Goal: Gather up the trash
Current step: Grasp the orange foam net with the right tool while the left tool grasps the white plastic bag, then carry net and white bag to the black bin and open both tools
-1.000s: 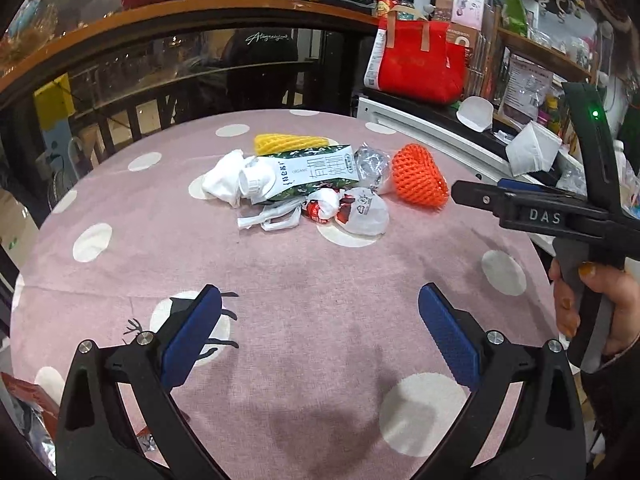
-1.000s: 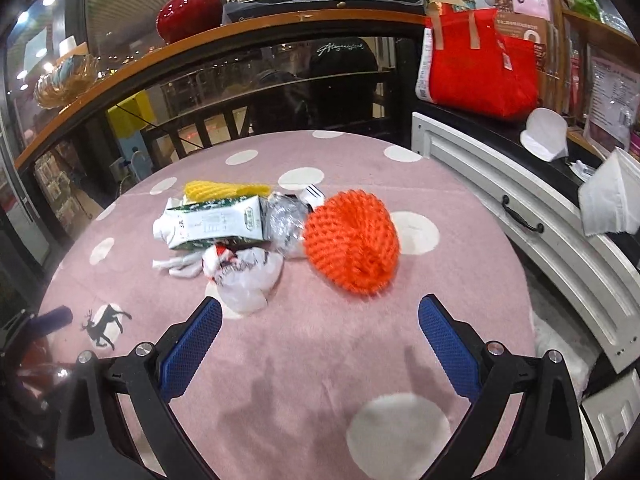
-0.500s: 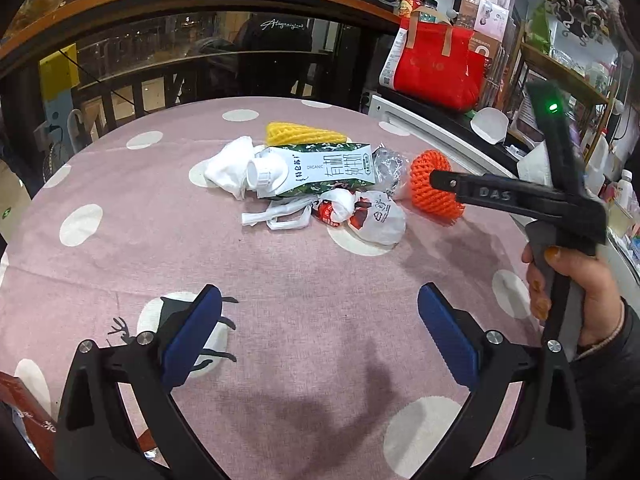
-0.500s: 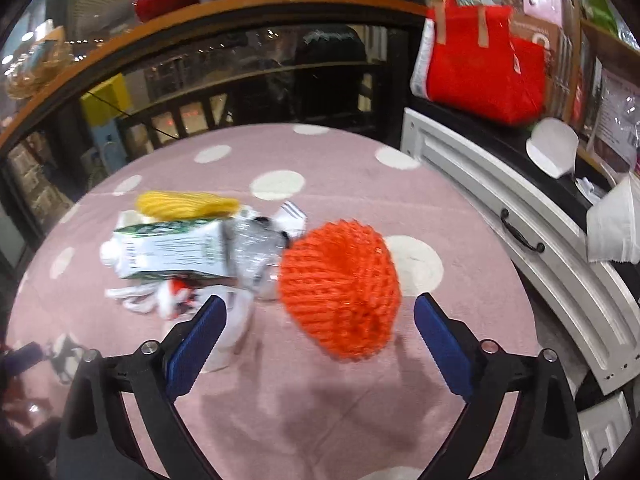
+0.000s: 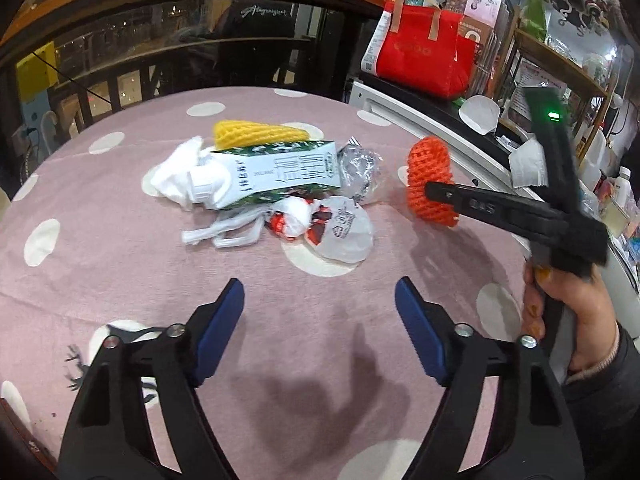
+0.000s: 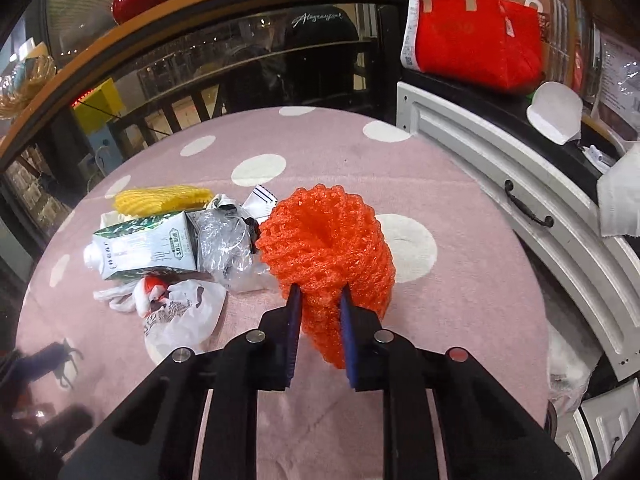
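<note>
- Pink polka-dot cloth covers the round table, with a cluttered shelf and a red bag behind its far right edge.
- At the table's middle lies the trash heap: a milk carton on its side, crumpled white tissue at its cap end, a yellow foam net behind it, a crinkled clear wrapper and a printed plastic bag on the near side.
- An orange foam net sleeve sits toward the right edge of the heap, with the right gripper clenched on its lower rim; the foam bulges between the pads.
- Likely feather-light, soft and springy, the sleeve should squash rather than slip; a pinch through one wall, as here, looks adequate.
- Hovering over the near side of the table, the left gripper is spread wide and holds nothing.
- Only the right wrist view shows the pinch itself and the sleeve's hollow core; only the left wrist view shows the right hand on its handle and the tissue clearly.
</note>
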A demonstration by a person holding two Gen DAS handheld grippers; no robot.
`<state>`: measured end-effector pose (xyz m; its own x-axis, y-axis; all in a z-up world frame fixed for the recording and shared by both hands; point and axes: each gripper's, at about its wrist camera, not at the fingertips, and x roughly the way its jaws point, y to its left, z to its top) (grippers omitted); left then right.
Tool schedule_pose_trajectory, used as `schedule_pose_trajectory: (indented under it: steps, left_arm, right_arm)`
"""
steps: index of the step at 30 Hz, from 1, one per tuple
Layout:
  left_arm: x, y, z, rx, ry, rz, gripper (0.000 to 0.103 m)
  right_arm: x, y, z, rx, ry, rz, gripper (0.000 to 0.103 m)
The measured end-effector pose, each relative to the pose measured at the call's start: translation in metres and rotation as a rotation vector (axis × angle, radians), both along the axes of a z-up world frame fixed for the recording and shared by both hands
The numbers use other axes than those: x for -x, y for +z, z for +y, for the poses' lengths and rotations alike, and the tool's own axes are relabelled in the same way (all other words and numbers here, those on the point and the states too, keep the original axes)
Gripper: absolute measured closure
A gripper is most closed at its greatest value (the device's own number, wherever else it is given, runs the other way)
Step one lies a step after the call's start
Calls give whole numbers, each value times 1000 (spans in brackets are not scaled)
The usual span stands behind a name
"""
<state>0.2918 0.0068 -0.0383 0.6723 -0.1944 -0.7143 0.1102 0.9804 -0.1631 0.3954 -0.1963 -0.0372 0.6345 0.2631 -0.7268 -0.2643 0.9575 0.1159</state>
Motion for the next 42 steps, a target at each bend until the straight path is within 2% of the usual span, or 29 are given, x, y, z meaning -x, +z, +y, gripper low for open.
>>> schedule_pose_trajectory:
  steps: [5, 8, 13, 17, 21, 27, 35, 42]
  left_arm:
    - [-36, -12, -25, -1, -1, 57, 29]
    - [-57, -20, -38, -31, 28, 74, 30]
    - [-83, -32, -44, -69, 87, 135, 55]
    - [-83, -34, -36, -44, 128, 138, 84]
    - [-64, -31, -32, -34, 123, 114, 95]
    - [-22, -14, -20, -9, 107, 55, 97]
    - [37, 5, -22, 10, 54, -17, 97]
    - [82, 16, -39, 18, -9, -65, 98]
  right_arm:
    - [24, 5, -20, -33, -11, -14, 85]
    - [40, 9, -34, -54, -20, -21, 85]
    - [63, 11, -53, -68, -37, -27, 85]
    - [81, 13, -66, -88, -57, -48, 85]
    - [96, 12, -72, -79, -77, -75, 85]
    - [122, 13, -79, -58, -99, -127, 85]
    - [149, 10, -95, -72, -135, -125, 85]
    - [176, 10, -108, -68, -169, -129, 85]
